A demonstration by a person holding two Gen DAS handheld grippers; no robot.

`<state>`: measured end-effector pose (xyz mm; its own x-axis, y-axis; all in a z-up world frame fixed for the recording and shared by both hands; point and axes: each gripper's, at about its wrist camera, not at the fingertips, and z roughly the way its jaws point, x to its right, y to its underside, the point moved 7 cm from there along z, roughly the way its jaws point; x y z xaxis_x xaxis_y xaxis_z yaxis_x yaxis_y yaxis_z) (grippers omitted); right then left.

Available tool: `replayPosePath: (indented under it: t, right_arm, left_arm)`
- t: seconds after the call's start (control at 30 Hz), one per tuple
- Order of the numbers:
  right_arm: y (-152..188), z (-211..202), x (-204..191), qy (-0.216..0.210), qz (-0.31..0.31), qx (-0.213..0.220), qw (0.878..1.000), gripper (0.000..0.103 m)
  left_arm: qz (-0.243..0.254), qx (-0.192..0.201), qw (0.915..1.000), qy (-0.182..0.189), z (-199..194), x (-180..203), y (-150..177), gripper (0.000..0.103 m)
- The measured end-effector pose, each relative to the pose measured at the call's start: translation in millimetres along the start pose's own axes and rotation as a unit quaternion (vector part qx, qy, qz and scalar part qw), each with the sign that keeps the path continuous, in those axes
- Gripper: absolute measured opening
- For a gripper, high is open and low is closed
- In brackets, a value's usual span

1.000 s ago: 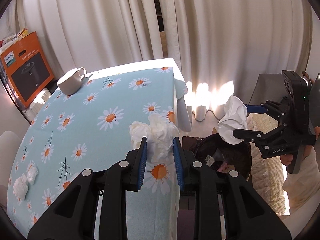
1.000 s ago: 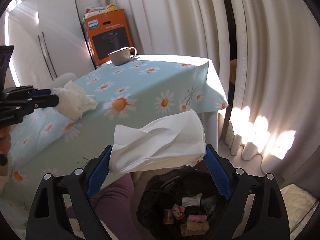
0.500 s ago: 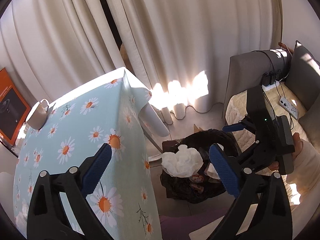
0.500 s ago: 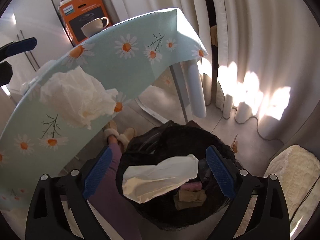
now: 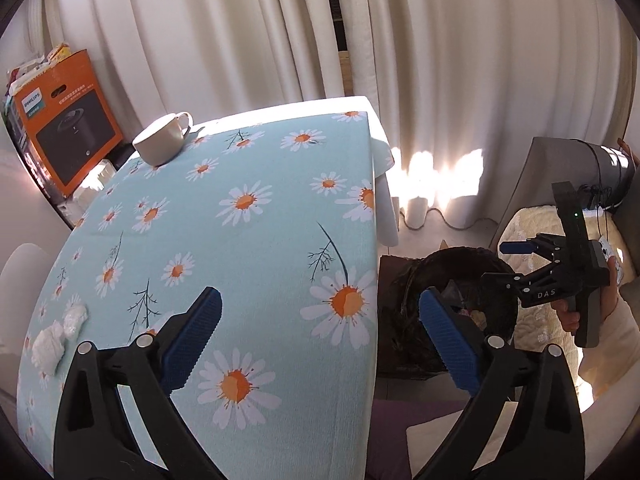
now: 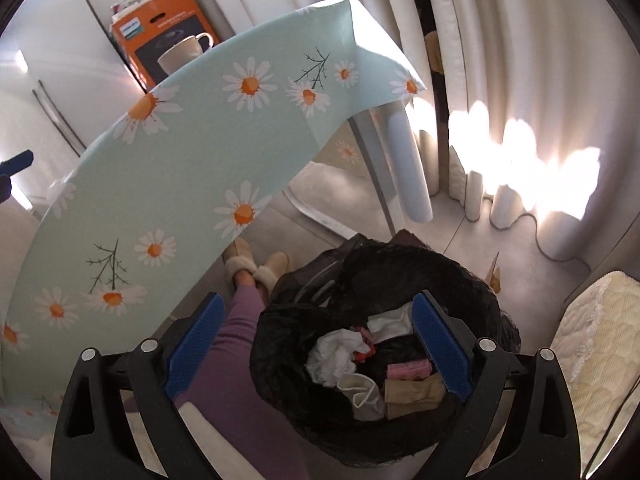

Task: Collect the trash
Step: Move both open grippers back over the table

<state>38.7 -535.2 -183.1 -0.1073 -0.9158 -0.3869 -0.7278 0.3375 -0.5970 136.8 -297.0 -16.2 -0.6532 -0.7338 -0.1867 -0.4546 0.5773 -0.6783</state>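
Beside the daisy-print table (image 5: 248, 240), the black-lined trash bin (image 6: 460, 280) sits on the floor, and only the right wrist view looks down into it: crumpled white tissues (image 6: 334, 354), a pink packet (image 6: 408, 369) and a tan wrapper (image 6: 412, 394) lie heaped inside. The left wrist view catches just the bin's dark rim past the table edge, but it alone shows the tabletop, where two small white tissue wads (image 5: 58, 334) remain near the left edge, well apart from a cream cup (image 5: 162, 144) standing at the far end. An orange appliance box (image 5: 60, 136) stands behind the table against pale curtains (image 5: 440, 60), and a cushioned seat (image 6: 592, 340) lies to the right of the bin. The table edge hides the tissue wads from the right camera, and the person's purple-clad leg and slippers (image 6: 256, 266) lie beside the bin under the table. The left gripper (image 5: 318, 320) hovers over the table's near corner, its blue pads spread wide with nothing between them. The right gripper (image 6: 316, 344) hangs directly above the bin mouth, tilted downward, its fingers likewise wide apart and holding nothing.
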Motion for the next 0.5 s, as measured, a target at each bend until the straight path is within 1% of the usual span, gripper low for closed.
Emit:
replayPosePath:
  t: [0.2,0.33,0.5]
  right_arm:
    - [-21,-8,-25,-0.010,-0.027,0.020,0.999,0.091]
    - [-32,-11,-47,-0.017,-0.052,0.028,0.998,0.091]
    - [-44,-21,-77,-0.041,-0.076,0.041,0.995,0.091]
  left_arm:
    - [-0.055,0.008,0.9976,-0.041,-25,-50,23,0.097]
    - [-0.087,0.011,0.9942,-0.063,-38,-80,37,0.097]
    - [-0.117,0.013,0.9886,-0.093,-50,-117,56,0.097]
